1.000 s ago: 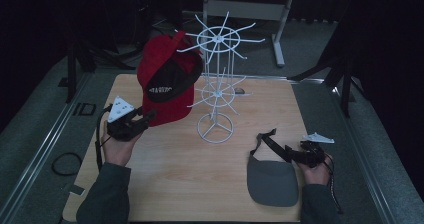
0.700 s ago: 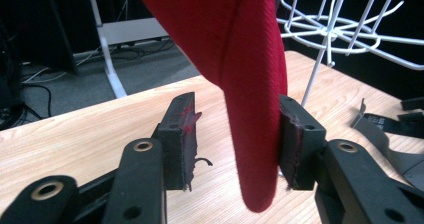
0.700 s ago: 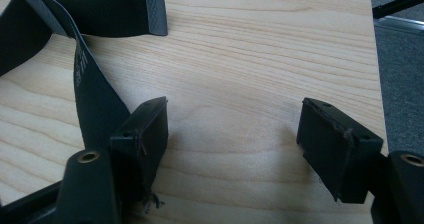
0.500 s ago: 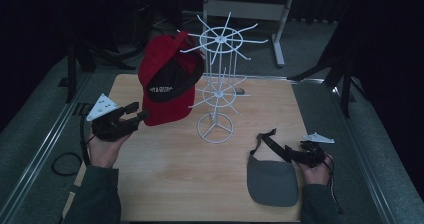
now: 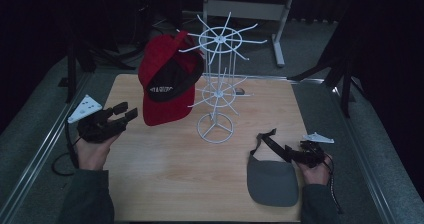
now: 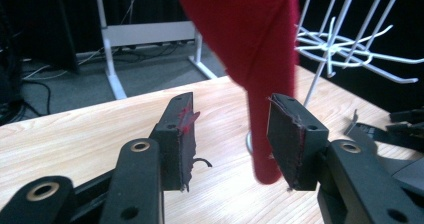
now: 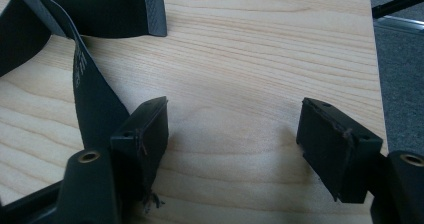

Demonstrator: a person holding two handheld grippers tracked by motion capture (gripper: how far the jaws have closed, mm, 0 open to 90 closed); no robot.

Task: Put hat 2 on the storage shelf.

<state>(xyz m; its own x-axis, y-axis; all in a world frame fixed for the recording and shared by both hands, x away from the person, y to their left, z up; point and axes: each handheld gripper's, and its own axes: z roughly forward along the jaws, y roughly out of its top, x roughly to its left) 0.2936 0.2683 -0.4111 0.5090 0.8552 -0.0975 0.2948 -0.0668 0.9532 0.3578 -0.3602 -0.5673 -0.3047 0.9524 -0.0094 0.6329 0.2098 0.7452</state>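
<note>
though near, left gripper [image 5: 124, 112] clear of red cap [image 5: 162, 91]

A red cap [image 5: 167, 86] with a black panel bearing white lettering, too small to read, hangs on a white wire rack [image 5: 217, 84] above a pale wood-grain table [image 5: 200, 184], where a dark grey cap [image 5: 272, 181] lies beside black hand-held grippers.

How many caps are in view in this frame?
2. A red cap hangs on the white wire rack, near the left gripper. A grey cap lies flat on the table, its strap beside the right gripper. None seems hidden.
</note>
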